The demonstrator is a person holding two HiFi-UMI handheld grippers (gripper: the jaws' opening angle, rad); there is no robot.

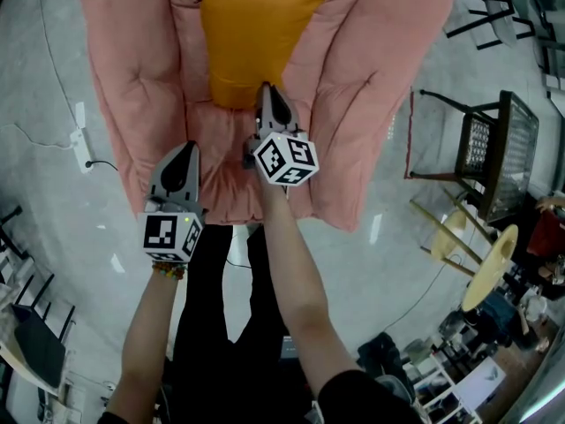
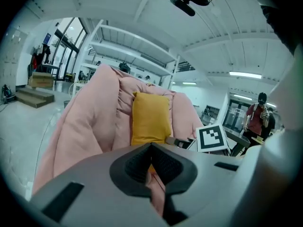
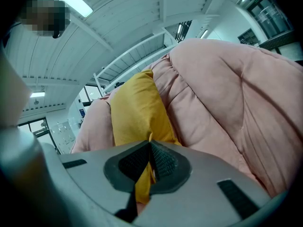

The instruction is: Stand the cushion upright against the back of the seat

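Observation:
An orange-yellow cushion (image 1: 252, 34) stands upright on a pink padded seat (image 1: 371, 87), leaning on its back. My right gripper (image 1: 265, 88) reaches its bottom edge. In the right gripper view that gripper (image 3: 150, 143) is shut on a fold of the cushion (image 3: 135, 112), with yellow cloth pinched between the jaws and the pink seat (image 3: 227, 103) beside it. My left gripper (image 1: 188, 147) hangs over the seat's front left part, apart from the cushion. In the left gripper view it (image 2: 151, 145) is shut and empty; the cushion (image 2: 150, 117) and the seat (image 2: 90, 122) lie ahead.
A black metal frame chair (image 1: 494, 153) and pale yellow round stools (image 1: 490, 268) stand on the floor at the right. A power strip with a cable (image 1: 81, 135) lies left of the seat. Dark chairs (image 1: 35, 343) are at the lower left. A person in red (image 2: 258, 117) stands far off.

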